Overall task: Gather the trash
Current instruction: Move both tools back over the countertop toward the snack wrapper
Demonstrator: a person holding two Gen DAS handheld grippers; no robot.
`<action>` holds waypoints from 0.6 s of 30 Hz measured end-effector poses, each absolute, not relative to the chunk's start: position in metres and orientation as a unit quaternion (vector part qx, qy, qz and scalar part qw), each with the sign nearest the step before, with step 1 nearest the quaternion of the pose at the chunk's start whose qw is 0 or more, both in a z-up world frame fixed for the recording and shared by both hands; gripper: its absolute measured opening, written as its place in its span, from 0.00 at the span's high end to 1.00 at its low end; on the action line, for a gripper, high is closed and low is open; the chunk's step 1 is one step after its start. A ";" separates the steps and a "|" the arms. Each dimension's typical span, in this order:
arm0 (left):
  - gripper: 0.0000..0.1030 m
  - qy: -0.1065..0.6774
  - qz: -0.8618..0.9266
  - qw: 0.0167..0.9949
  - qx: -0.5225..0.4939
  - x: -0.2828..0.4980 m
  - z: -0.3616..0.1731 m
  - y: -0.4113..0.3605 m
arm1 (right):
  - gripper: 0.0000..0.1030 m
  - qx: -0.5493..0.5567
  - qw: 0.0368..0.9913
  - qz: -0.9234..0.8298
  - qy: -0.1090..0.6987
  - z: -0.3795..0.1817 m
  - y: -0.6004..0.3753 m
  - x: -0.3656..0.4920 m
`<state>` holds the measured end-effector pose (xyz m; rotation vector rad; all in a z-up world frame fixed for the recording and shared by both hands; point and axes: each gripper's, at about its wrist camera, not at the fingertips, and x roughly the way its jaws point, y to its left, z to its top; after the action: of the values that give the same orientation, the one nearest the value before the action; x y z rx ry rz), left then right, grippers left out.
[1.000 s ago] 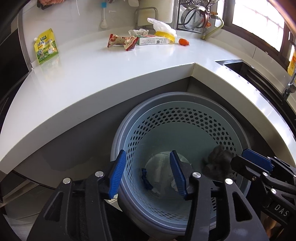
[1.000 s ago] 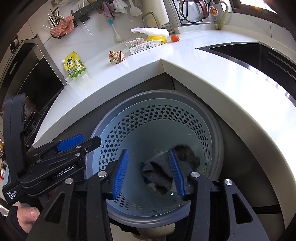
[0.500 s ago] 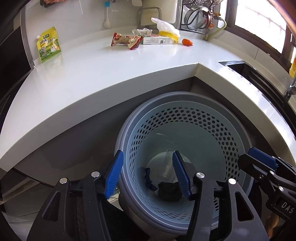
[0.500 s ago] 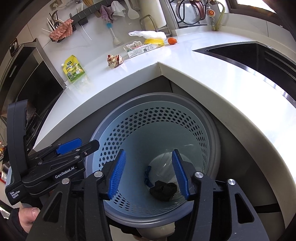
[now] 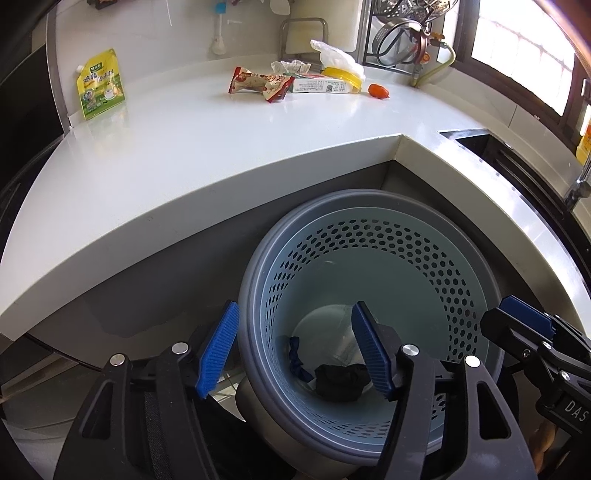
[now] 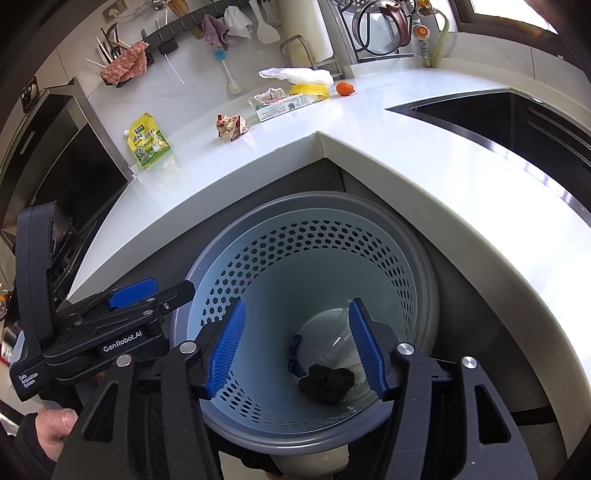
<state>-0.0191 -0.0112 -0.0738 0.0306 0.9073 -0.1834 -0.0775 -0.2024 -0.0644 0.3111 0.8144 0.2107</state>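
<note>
A blue perforated bin [image 5: 369,229] [image 6: 310,206] stands on the floor under the counter corner. A dark crumpled rag [image 5: 341,380] [image 6: 327,380] and a small blue scrap [image 5: 297,360] [image 6: 294,354] lie at its bottom. My left gripper [image 5: 295,350] hangs over the bin's left rim, its jaws opening with nothing gripped. My right gripper [image 6: 297,349] hovers over the bin mouth, jaws also opening and holding nothing. On the counter lie a red snack wrapper [image 5: 258,83] [image 6: 232,126], a green-and-white box [image 5: 319,85] [image 6: 282,106], a yellow-green pouch [image 5: 99,88] [image 6: 149,142] and a white bag on a yellow lid [image 5: 338,61] [image 6: 299,75].
A small orange object [image 5: 378,90] [image 6: 344,88] rests near the lid. A dark sink [image 6: 517,125] is set into the counter on the right. A dish rack with a pot [image 5: 402,33] stands at the back. A hand [image 6: 51,432] holds the left gripper's handle.
The dark rag left the right gripper and dropped to the bottom of the bin. Both grippers' jaws have spread wider.
</note>
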 end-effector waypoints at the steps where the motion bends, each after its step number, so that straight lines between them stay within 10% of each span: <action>1: 0.40 0.436 -0.089 0.895 0.015 -0.019 -0.072 -0.010 | 0.45 0.149 0.902 0.102 0.391 -0.062 -0.202 -0.078; 18: 0.31 0.376 -0.098 0.922 0.013 0.007 -0.002 0.004 | 0.38 0.118 0.922 0.099 0.355 0.003 -0.199 -0.054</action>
<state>0.0075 0.0039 -0.0021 0.0270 0.7713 -0.2007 -0.0539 -0.1992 0.0025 0.2420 0.7291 0.2025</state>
